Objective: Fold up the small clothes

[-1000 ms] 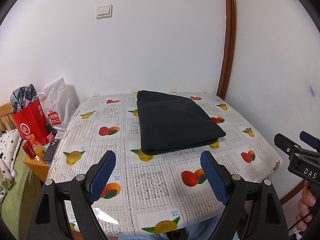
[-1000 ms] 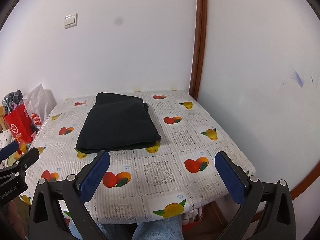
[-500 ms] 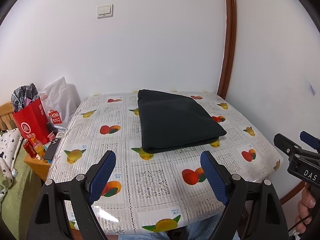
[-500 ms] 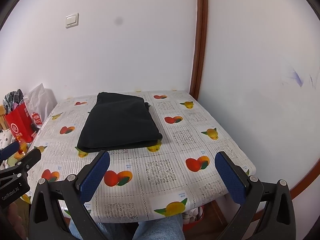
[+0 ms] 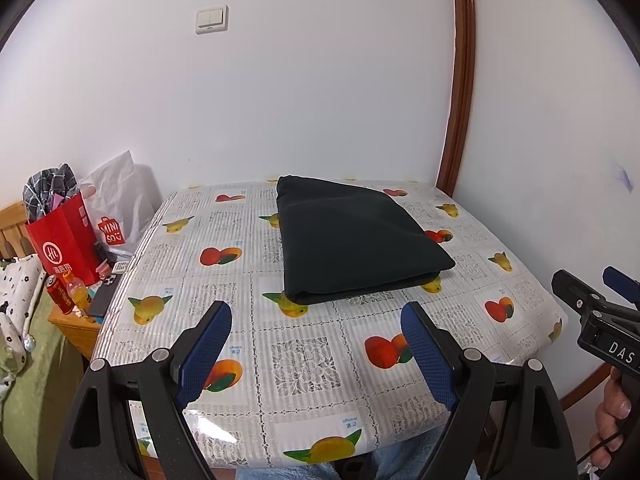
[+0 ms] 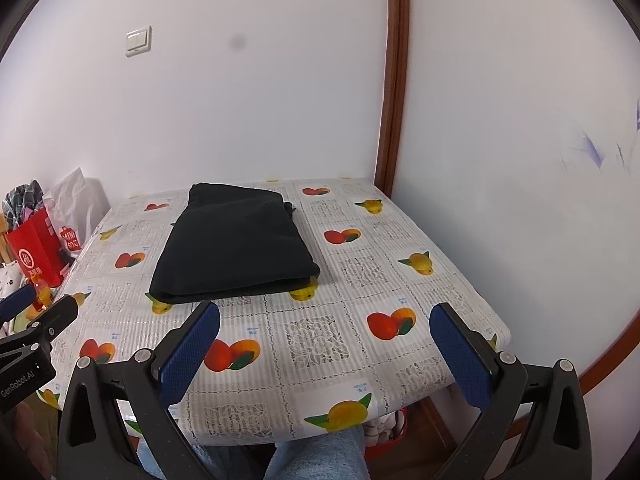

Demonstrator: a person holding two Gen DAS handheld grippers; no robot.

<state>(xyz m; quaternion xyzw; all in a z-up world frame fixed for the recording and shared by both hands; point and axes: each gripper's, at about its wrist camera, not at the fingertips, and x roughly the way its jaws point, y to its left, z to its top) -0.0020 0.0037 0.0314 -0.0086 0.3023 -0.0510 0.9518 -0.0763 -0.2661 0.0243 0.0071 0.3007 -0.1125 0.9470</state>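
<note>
Left wrist view: compared with one second earlier the scene has barely shifted; the folded black garment (image 5: 356, 240) lies as before on the fruit-print tablecloth (image 5: 312, 356), toward the far half of the table and apart from both tools. The left gripper (image 5: 316, 344) hovers over the near table edge, jaws spread wide and empty. Beside the table at left stand a red paper bag (image 5: 64, 246), a white Miniso bag (image 5: 116, 204) and a red can (image 5: 60, 294); the right gripper (image 5: 592, 292) enters at the right margin. A light switch (image 5: 212, 19) is on the wall. Right wrist view: framing is likewise nearly unchanged. The right gripper (image 6: 324, 340) is held above the near edge, jaws wide, gripping nothing; the garment (image 6: 236, 244) rests ahead and to the left with nothing between. A brown door frame (image 6: 396, 80) rises behind the table's far right corner.
</note>
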